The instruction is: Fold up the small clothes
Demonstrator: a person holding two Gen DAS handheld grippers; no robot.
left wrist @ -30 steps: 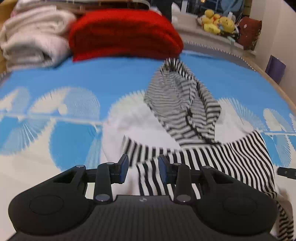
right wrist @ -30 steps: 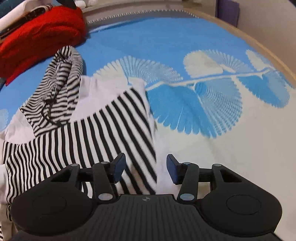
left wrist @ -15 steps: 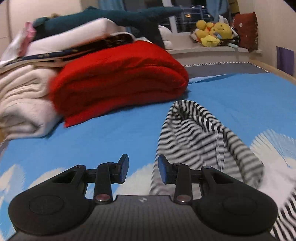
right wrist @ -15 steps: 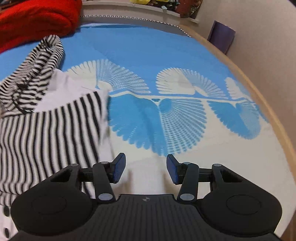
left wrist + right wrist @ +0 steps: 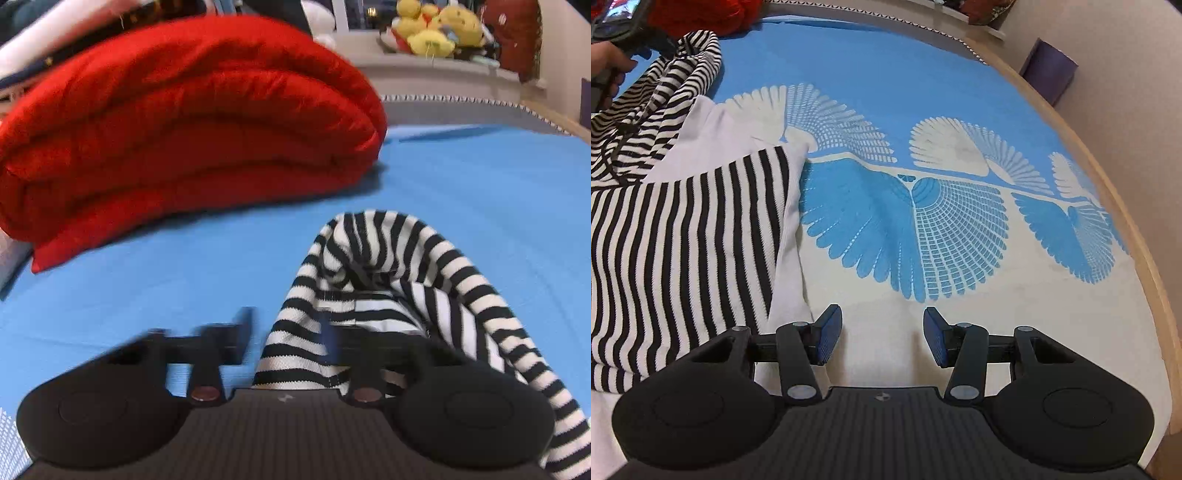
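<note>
Bedroom, work surface is a bed with a blue-and-white fan-print sheet (image 5: 960, 229).

Landmark = folded red blanket (image 5: 192, 122) at the sheet's far end: white/dark bedding stacked on it and to its left, blurred; to its right a pale ledge (image 5: 436, 70) with yellow plush toys (image 5: 432, 33). Wooden bed rim (image 5: 1145, 236) runs down the right side, beige wall (image 5: 1137, 92) beyond, purple box (image 5: 1049, 70), probably a bin, against it.
</note>
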